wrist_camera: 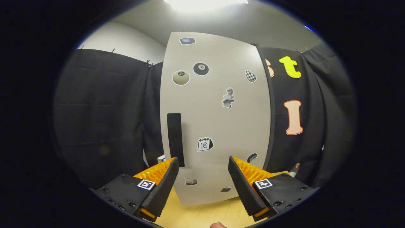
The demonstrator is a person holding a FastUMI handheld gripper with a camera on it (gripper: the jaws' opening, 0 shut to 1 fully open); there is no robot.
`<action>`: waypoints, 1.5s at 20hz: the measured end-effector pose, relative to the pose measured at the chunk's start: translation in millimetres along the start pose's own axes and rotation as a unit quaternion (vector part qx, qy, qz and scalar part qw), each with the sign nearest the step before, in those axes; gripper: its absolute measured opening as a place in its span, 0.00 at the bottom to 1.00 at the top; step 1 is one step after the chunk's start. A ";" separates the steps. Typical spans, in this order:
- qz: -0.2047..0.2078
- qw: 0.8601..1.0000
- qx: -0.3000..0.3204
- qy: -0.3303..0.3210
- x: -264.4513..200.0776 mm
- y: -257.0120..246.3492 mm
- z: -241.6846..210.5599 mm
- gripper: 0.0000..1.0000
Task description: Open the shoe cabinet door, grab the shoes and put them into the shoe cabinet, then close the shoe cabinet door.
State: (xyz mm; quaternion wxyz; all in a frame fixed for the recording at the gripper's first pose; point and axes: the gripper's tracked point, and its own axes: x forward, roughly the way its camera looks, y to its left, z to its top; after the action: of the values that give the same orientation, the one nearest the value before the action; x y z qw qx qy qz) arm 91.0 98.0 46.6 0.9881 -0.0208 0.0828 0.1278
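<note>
Here, shoe cabinet door point(218, 120) closed on wooden surface point(202, 215); gripper point(203, 164) jaws spread, holding nothing.

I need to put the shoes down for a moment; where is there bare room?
Bare wooden tabletop lies between the open gripper fingers, up to the closed cabinet door. The corner right of the cabinet, by a small bottle, is tighter.

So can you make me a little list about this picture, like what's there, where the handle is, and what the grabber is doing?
Cabinet door: white, shut, facing the gripper
Handle: dark upright strip near the door's left edge
Stickers: many on the door, including an eight ball
Gripper: open, fingers spread just in front of the door, holding nothing
Table: light wood, under the cabinet
Shoes: cannot tell where they are
Step done: none yet, door not opened
</note>
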 end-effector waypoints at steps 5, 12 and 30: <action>-0.026 1.000 0.002 -0.011 -49.4 -15.6 -8.4 0.98; -0.067 0.998 -0.006 -0.013 -98.6 -59.8 -19.0 0.98; -0.100 0.995 -0.003 -0.024 -118.1 -100.1 -28.2 0.98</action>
State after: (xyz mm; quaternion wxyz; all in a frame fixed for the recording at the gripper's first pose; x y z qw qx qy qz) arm -0.4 -29.9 40.7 0.9976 -0.0288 0.0563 0.0290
